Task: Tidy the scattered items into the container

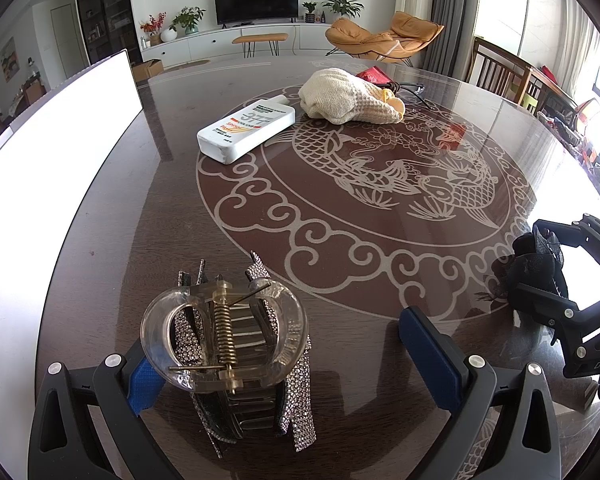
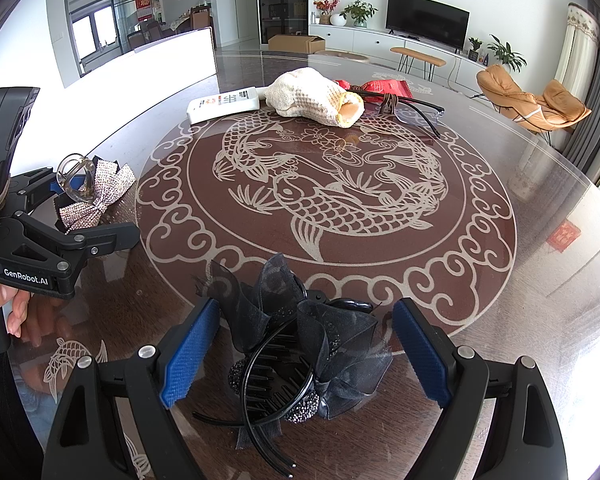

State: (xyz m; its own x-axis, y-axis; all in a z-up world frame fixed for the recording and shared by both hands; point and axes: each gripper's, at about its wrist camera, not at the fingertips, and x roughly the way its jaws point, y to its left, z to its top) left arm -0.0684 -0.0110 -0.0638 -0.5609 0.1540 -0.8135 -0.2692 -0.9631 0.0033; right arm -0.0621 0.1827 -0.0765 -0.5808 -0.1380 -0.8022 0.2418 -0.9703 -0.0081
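Observation:
A clear claw clip with a rhinestone bow [image 1: 228, 344] stands on the dark round table [image 1: 360, 264], between the wide-apart fingers of my left gripper [image 1: 288, 364], close against the left blue pad [image 1: 142, 384]. A black lace bow hair clip [image 2: 300, 344] lies between the spread fingers of my right gripper [image 2: 304, 352], with neither pad touching it. Each gripper shows in the other's view: the right gripper [image 1: 552, 268] around the black bow, the left gripper [image 2: 88, 208] around the rhinestone clip [image 2: 96, 196]. The white container [image 1: 60, 140] stands at the table's left edge.
Across the table lie a white bottle [image 1: 248, 128], a cream waffle cloth [image 1: 344, 96], black-framed glasses [image 2: 412, 108], a brown hair tie [image 2: 388, 100] and a red packet [image 2: 388, 88]. A hand [image 2: 16, 312] holds the left gripper's handle. Wooden chairs [image 1: 500, 68] stand at the far right.

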